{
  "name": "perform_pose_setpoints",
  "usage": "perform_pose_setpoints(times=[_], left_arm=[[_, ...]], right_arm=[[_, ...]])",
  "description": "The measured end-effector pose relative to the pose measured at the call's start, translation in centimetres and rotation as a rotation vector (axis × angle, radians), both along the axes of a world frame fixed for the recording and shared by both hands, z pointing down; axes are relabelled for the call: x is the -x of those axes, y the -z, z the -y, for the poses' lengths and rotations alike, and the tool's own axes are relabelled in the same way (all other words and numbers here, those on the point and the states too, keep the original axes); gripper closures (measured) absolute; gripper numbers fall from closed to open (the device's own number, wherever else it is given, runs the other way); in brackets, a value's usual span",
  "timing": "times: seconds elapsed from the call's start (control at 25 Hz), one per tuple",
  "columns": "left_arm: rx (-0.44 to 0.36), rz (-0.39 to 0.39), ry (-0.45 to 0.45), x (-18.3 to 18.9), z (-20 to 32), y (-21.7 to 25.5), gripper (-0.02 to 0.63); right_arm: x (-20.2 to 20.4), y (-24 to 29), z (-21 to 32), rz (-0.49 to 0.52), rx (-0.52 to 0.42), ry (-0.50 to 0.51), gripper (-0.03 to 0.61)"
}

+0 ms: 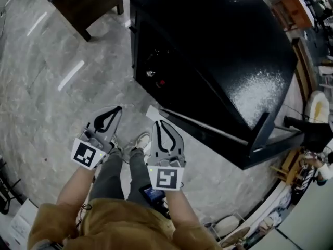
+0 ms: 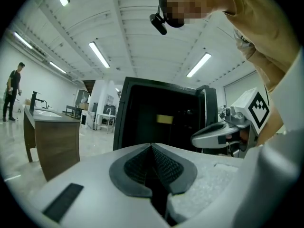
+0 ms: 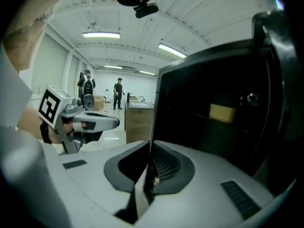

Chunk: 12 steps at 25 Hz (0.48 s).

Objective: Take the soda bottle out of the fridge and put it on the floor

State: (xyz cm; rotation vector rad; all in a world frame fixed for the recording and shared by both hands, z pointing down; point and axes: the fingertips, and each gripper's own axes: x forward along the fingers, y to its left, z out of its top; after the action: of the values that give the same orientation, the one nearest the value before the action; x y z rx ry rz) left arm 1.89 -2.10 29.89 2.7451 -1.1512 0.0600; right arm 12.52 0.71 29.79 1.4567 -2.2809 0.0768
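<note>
A black fridge (image 1: 218,51) stands on the grey floor ahead of me, and its dark front (image 1: 156,72) faces my grippers. Small glints show behind that front, but I cannot make out a soda bottle in any view. My left gripper (image 1: 118,109) and right gripper (image 1: 156,123) hover side by side just short of the fridge, both shut with nothing between the jaws. The left gripper view looks over its closed tips (image 2: 152,146) at the fridge (image 2: 161,122), which carries a yellow label (image 2: 165,119). The right gripper (image 3: 151,144) points at the fridge's left edge (image 3: 213,113).
A brown wooden counter (image 1: 88,4) stands to the left beyond the fridge. A white sheet (image 1: 152,112) lies on the floor at the fridge's near corner. Boxes and clutter (image 1: 307,176) crowd the right side. People (image 3: 118,91) stand far off in the hall.
</note>
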Motion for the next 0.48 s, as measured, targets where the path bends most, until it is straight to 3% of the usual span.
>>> perform_pose_setpoints(times=[0.12, 0.36, 0.48], left_arm=[[0.003, -0.008, 0.009, 0.4, 1.2, -2.8, 0.62], [0.08, 0.068, -0.007, 1.4, 2.2, -10.6, 0.62], [0.096, 0.064, -0.006, 1.8, 2.2, -12.7, 0.619]], right_arm=[[0.2, -5.0, 1.2, 0.014, 0.025, -0.021, 0.575], [-0.4, -15.7, 4.5, 0.008, 0.093, -0.076, 0.569], [-0.6, -19.0, 6.2, 0.002, 0.095, -0.116, 0.479]])
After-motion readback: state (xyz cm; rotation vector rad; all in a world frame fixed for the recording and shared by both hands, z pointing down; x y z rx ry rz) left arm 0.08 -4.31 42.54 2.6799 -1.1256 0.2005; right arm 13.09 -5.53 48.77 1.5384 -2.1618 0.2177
